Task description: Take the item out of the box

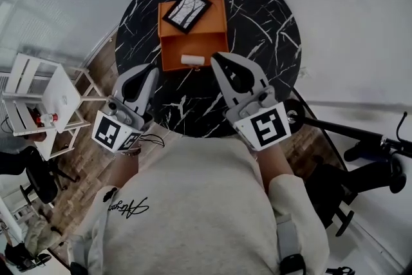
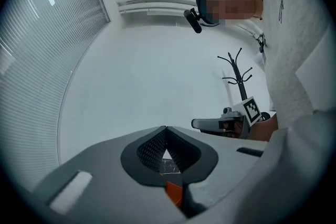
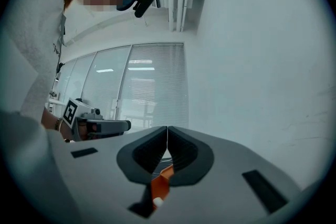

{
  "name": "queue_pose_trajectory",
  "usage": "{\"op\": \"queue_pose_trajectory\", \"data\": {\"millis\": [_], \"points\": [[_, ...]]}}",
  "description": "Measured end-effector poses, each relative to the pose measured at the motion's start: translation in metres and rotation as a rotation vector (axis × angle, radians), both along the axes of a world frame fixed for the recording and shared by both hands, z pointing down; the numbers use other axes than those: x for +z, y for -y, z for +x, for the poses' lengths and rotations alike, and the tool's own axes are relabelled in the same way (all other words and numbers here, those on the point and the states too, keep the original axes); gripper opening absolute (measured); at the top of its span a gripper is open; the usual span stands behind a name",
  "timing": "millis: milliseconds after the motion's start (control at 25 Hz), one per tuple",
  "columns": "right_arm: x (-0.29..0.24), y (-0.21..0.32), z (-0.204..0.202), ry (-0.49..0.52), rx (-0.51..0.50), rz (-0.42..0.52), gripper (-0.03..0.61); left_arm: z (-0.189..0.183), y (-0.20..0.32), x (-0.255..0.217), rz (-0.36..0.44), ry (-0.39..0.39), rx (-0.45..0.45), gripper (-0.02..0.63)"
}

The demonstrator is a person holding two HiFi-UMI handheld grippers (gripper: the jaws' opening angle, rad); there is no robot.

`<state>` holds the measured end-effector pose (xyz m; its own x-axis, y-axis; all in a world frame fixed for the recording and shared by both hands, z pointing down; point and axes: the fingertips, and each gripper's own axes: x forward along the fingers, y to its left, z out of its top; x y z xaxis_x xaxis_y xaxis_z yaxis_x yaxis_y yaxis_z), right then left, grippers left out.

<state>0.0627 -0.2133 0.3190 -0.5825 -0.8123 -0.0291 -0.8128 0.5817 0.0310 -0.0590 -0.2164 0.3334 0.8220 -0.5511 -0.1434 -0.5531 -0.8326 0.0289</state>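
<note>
Box faced by two closed, empty grippers

The left gripper (image 1: 153, 67) and right gripper (image 1: 214, 58) are held shut on nothing, just before the orange box (image 1: 209, 29) towards the table's (image 1: 257, 16) far edge; a framed card (image 1: 187, 11) is laid on top.

A round black marble table (image 1: 270, 26) carries an orange box (image 1: 207, 37).

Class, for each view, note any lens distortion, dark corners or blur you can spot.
Head view: evenly lit, table veins crisp, picture edges stretched. Left gripper view: fisheye circle with black corners, blinds curved. Right gripper view: same fisheye, window brightest.
</note>
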Motion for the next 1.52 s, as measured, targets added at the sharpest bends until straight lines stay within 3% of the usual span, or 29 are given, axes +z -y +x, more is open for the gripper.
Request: {"op": "queue_pose_trajectory", "data": {"millis": [440,920,1040,1520], "points": [[0.022,0.013,-0.002,-0.056,-0.085,-0.06,0.012,-0.006,0.001,0.001,-0.01,-0.004,-0.083,0.003],[0.059,0.029,-0.021,-0.171,-0.268,-0.11,0.015,-0.015,-0.005,0.006,-0.022,0.013,-0.145,0.003],[0.071,0.033,-0.027,-0.189,-0.314,-0.137,0.071,-0.018,-0.007,0.008,-0.028,0.017,-0.16,0.003],[0.121,0.047,-0.048,-0.295,-0.452,-0.201,0.111,-0.036,-0.019,0.021,-0.058,0.037,-0.227,0.003]]}}
